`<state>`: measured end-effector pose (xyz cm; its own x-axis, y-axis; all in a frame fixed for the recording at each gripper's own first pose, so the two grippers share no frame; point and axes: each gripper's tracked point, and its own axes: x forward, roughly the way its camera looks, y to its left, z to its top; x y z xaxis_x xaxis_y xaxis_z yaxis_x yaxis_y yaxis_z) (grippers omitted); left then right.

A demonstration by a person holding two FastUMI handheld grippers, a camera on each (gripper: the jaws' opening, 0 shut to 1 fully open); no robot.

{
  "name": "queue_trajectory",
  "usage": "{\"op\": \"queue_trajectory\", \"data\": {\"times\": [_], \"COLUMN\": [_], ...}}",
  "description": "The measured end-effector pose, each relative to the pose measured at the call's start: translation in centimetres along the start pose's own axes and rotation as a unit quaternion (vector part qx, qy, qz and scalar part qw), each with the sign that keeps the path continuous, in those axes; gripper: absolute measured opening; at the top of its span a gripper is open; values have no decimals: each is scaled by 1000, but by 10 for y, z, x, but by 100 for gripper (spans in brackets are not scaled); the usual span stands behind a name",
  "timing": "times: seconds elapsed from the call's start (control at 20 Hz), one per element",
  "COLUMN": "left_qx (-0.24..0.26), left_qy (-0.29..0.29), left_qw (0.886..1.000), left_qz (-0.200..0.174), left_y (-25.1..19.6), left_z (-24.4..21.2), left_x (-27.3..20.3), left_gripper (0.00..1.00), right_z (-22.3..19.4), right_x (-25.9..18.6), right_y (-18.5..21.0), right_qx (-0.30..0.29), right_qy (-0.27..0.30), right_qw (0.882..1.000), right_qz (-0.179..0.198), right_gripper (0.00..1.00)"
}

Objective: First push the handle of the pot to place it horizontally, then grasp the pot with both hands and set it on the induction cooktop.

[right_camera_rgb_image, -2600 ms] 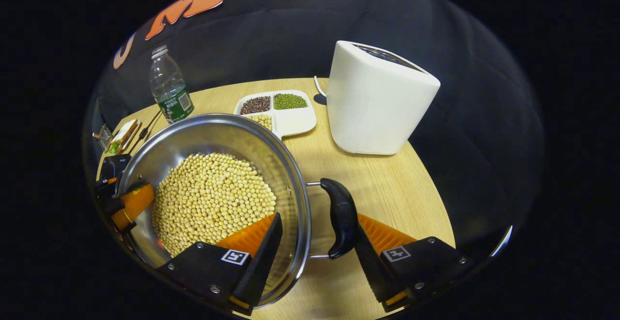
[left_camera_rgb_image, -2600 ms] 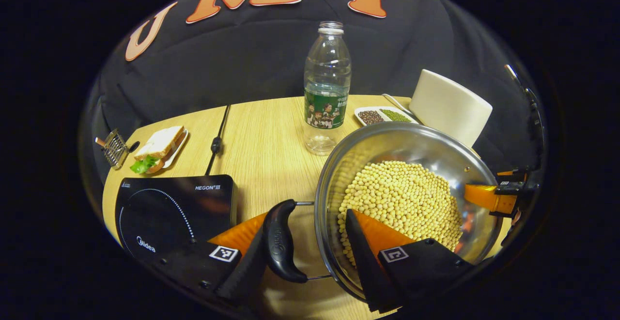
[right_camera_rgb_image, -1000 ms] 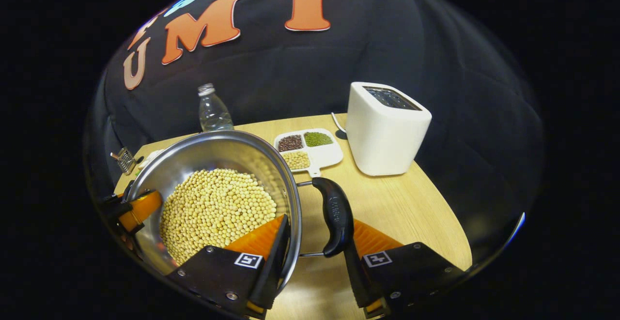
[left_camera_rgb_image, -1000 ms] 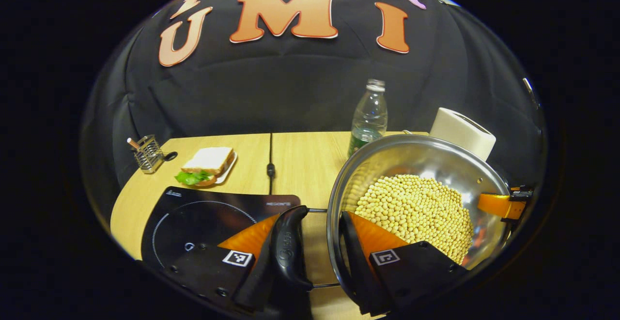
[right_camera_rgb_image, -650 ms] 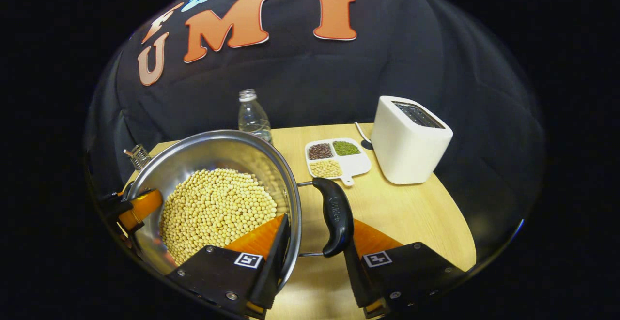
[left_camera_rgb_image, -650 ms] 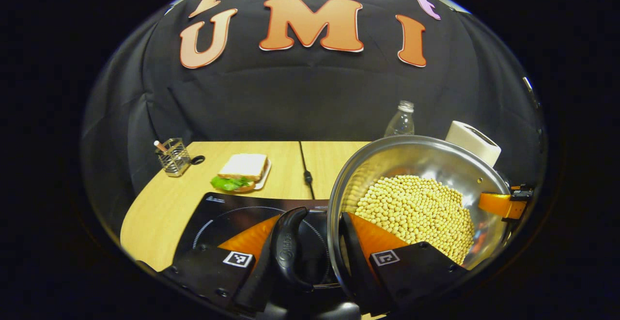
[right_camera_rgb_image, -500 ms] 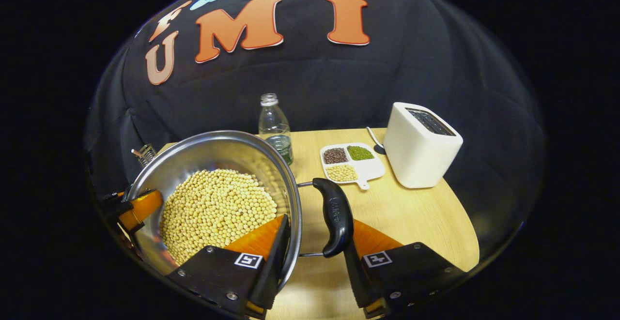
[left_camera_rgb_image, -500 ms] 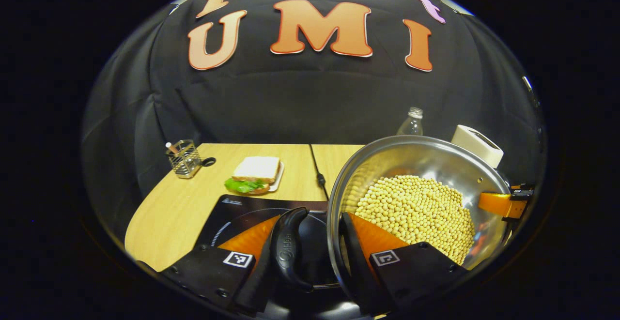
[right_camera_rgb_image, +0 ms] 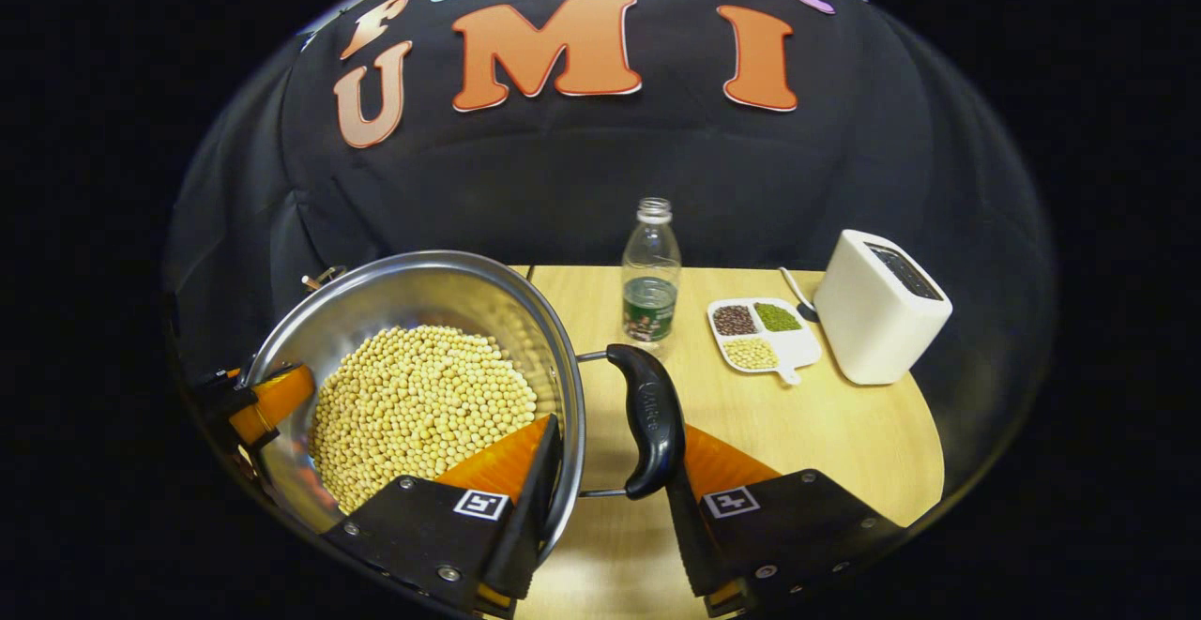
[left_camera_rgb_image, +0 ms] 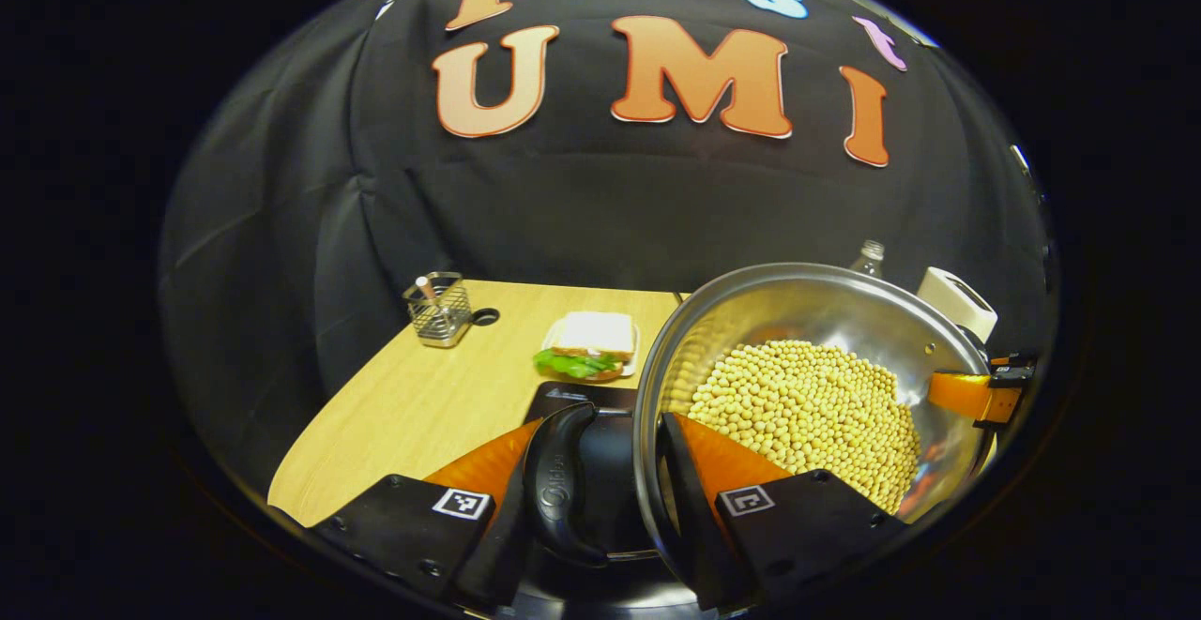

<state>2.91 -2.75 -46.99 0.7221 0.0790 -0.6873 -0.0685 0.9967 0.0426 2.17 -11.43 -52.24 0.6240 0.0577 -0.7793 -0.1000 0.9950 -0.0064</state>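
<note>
Left gripper view: left tongs (left_camera_rgb_image: 600,493) clamped across the soybean-filled pot's (left_camera_rgb_image: 807,320) rim and handle (left_camera_rgb_image: 555,489), over the induction cooktop (left_camera_rgb_image: 600,442). Right tongs (right_camera_rgb_image: 610,484) clamped likewise on the far-side handle (right_camera_rgb_image: 647,418), above the worktop (right_camera_rgb_image: 798,414).

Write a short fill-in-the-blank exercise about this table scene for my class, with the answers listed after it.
1. The round steel pot is filled with pale yellow ____.
2. Each gripper clamps the pot's rim and a black ____.
3. In the right gripper view, the clear plastic bottle has no ____.
4. The white toaster stands beside a divided tray with ____ kinds of beans.

Answers: soybeans; handle; cap; three
</note>
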Motion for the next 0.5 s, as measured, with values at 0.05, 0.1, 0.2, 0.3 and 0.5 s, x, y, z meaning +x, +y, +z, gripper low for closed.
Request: {"op": "queue_trajectory", "data": {"times": [0.05, 0.1, 0.2, 0.3, 0.5], "left_qx": [-2, -3, -8, -12, -15], "left_qy": [0, -1, -2, -2, 1], "left_qw": [1000, 1000, 1000, 1000, 999], "left_qz": [5, 10, 18, 26, 42], "left_y": [9, 19, 36, 52, 80], "left_z": [0, 1, 3, 3, -1], "left_x": [-2, -3, -6, -7, -8], "left_gripper": [74, 74, 74, 74, 71], "right_z": [1, 4, 7, 11, 15], "right_x": [1, 1, 2, 2, 5], "right_y": [-1, -3, -6, -8, -4], "right_qx": [-2, -5, -12, -17, -22], "right_qy": [1, 1, 2, 2, 8], "right_qw": [1000, 1000, 1000, 1000, 999], "right_qz": [3, 7, 14, 20, 33], "right_gripper": [61, 61, 61, 61, 61]}}
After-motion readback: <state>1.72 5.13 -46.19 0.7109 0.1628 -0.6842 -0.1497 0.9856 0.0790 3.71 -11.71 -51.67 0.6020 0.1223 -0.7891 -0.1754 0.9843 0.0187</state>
